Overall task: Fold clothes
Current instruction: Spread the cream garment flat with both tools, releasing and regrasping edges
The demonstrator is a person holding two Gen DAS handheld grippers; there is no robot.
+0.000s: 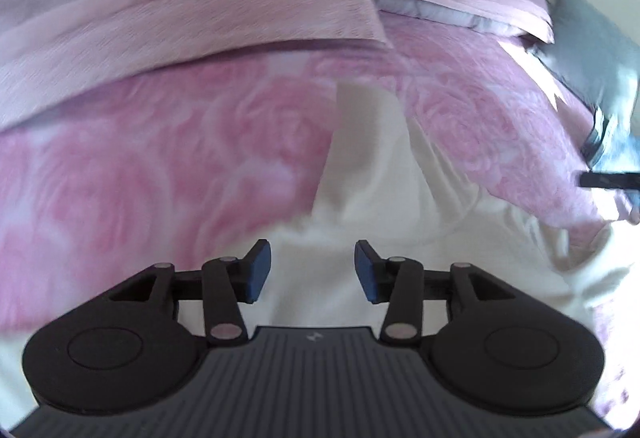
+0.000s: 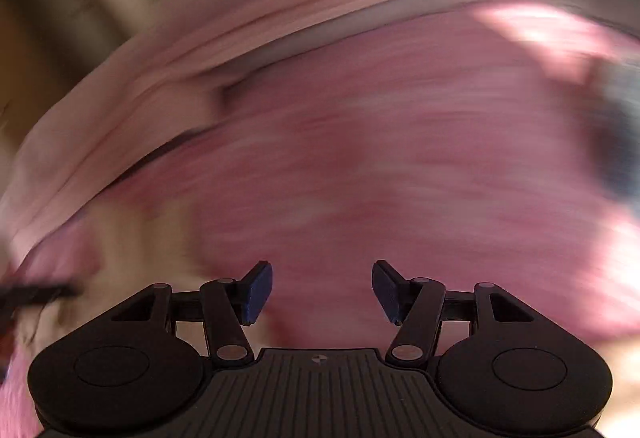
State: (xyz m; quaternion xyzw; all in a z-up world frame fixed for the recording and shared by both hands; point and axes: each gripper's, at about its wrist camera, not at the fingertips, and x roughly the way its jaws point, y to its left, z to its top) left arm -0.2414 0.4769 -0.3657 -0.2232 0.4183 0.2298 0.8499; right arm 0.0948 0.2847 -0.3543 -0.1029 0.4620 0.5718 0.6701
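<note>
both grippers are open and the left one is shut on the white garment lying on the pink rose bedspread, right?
Not quite. The left gripper is open too, with nothing between its blue pads; it only hovers over the white cloth garment lying on the pink rose-patterned bedspread, as the left wrist view shows. The right gripper is open, as you say.

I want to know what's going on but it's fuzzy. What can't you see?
- Right wrist view: motion blur smears the pink bedspread; no clothes can be told.
- Left wrist view: white cloth is partly hidden behind the left gripper; its type is unclear.
- Grey thing, blurred, cut by the edge.
</note>
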